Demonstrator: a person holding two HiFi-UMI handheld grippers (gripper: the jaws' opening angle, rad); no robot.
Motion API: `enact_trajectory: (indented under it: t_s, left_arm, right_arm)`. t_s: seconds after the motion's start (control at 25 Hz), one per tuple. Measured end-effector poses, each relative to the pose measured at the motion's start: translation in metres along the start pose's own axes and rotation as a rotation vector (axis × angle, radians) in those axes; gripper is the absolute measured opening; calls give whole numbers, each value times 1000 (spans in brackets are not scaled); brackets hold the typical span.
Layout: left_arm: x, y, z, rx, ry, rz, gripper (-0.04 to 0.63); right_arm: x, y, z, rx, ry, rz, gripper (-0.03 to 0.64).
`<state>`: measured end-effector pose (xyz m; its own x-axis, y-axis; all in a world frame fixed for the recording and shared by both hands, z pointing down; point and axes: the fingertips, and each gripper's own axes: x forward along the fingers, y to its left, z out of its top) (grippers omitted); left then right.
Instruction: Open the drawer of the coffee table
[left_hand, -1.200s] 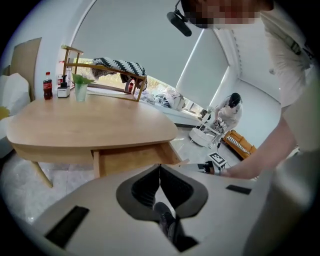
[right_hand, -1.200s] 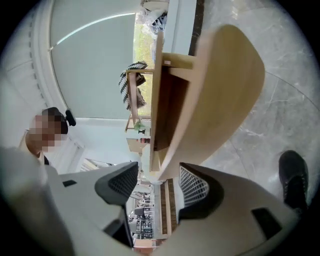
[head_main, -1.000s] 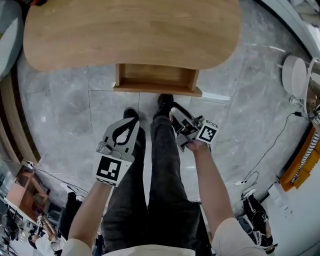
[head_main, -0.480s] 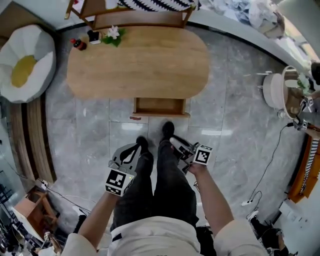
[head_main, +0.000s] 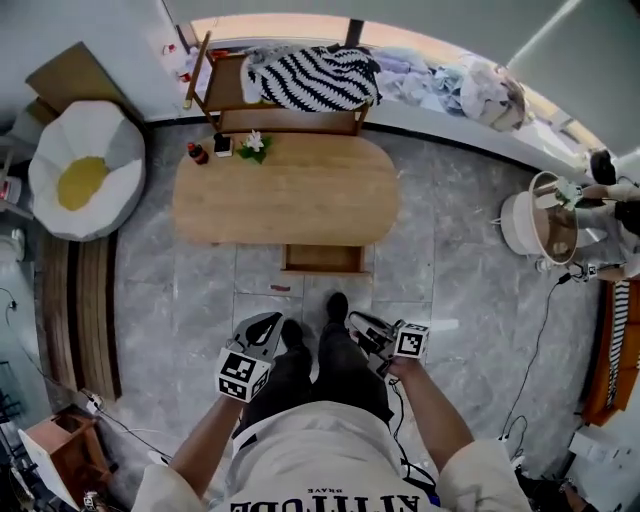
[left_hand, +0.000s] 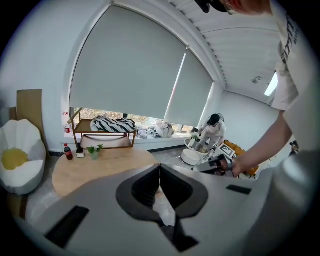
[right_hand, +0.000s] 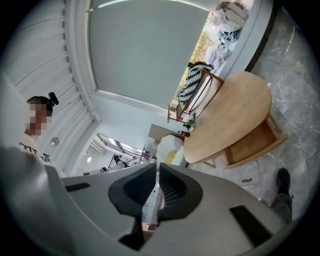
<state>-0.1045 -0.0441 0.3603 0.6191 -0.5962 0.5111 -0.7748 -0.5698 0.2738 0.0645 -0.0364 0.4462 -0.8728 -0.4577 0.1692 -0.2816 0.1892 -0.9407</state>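
Observation:
The oval wooden coffee table (head_main: 285, 195) stands on the grey tiled floor ahead of the person's feet. Its drawer (head_main: 323, 258) is pulled out from the near side and looks empty. My left gripper (head_main: 268, 320) hangs above the left leg, well short of the drawer, its jaws shut on nothing. My right gripper (head_main: 354, 320) is over the right leg; its jaws have just been closing and are shut, with nothing between them. The left gripper view shows the left gripper (left_hand: 160, 167) and the table top (left_hand: 95, 165). The right gripper view shows the right gripper (right_hand: 156, 167) and the open drawer (right_hand: 252, 142).
A dark bottle (head_main: 197, 153) and a small plant (head_main: 253, 145) sit at the table's far left. Behind is a wooden rack with a striped blanket (head_main: 312, 78). A white and yellow cushion (head_main: 85, 180) lies left. A white round tub (head_main: 535, 228) and another person (head_main: 610, 190) are right.
The head view has pulled up and back, so the table looks smaller and farther. Both grippers have risen with the person. The right jaws have closed.

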Motion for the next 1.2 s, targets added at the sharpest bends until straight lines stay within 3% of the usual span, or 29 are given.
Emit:
enact_trajectory:
  t_s: [0.2,0.68,1.0,1.2]
  left_arm:
    - [-34,-7,25,51,-55,-9,20]
    - [-76,-24,68,122,-146,-77,20]
    - [-93,-38,90,97,-215,-21,20]
    - [-108,-56,98,85,-253,26,20]
  right_arm:
    - [-13,42,14,-88,-80,0,23]
    - [-42,147,45,-464,-193,-67,18]
    - [-66,190,46,-776,-155,-215,18]
    - [-90,218,49,-882,-210,-262,18]
